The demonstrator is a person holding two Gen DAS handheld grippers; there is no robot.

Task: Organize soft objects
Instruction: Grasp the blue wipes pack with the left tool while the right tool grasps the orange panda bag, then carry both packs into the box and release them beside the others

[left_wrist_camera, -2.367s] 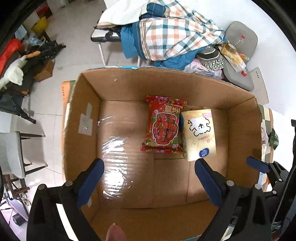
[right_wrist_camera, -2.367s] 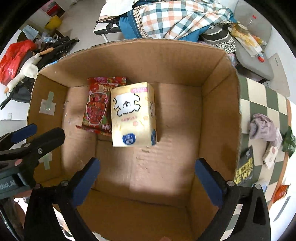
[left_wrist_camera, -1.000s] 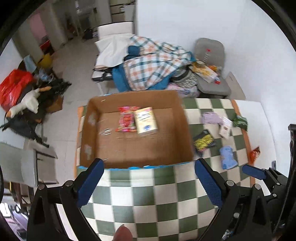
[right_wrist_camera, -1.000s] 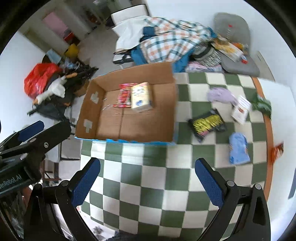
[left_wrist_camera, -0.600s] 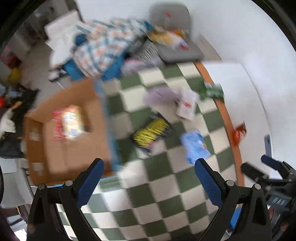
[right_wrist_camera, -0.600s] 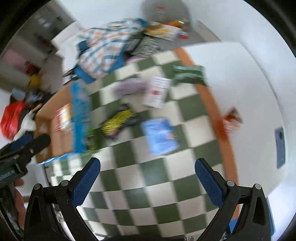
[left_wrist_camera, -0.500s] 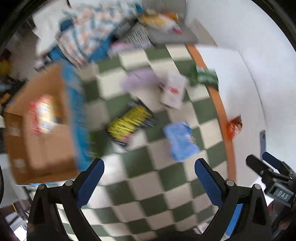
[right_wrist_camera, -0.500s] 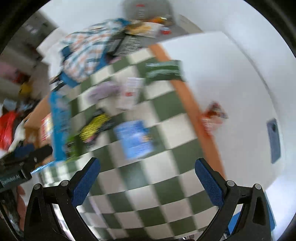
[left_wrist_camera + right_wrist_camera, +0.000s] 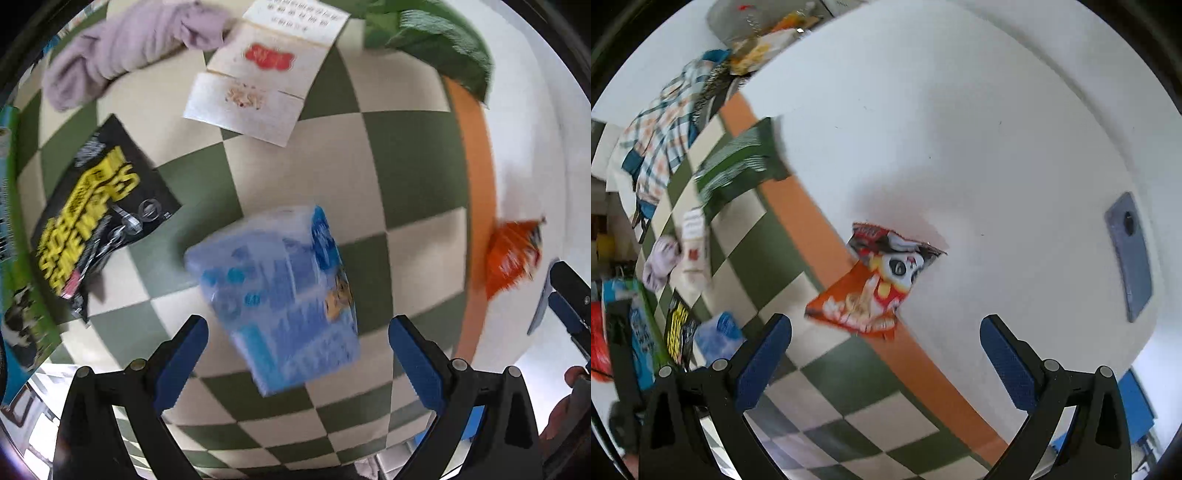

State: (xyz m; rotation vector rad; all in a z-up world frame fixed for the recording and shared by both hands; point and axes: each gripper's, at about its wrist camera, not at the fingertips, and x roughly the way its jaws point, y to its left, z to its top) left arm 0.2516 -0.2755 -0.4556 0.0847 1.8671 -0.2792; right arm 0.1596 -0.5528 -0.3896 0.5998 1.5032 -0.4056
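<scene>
Nearest, we list our left gripper (image 9: 297, 345), its blue-padded fingers (image 9: 181, 354) spread wide and holding nothing, poised above the soft blue plastic tissue pack (image 9: 280, 295). That pack lies flat on the green-and-cream chequered worktop (image 9: 402, 155), roughly between the fingers, so we judge it the next soft item to be lifted.

Item two: our right gripper (image 9: 884, 347), fingers likewise wide and empty, faces the orange crinkled snack bag (image 9: 875, 284). This bag straddles the orange border strip (image 9: 798, 218) of the cloth, half on the white surface (image 9: 960, 129); we judge it the right side's target, each gripper aligned with its own item.

Item three, further off in the left view: black wipes packet with yellow lettering (image 9: 99, 218), loose beside the tissue pack.

Item four: white flat paper sachet with red mark (image 9: 266, 70), touching the lilac crumpled cloth (image 9: 122, 48).

Item five, farthest: dark green foil bag (image 9: 439, 48) at the worktop's edge.

All seven entries rest unsorted, awaiting collection; blur hides finer labelling.
</scene>
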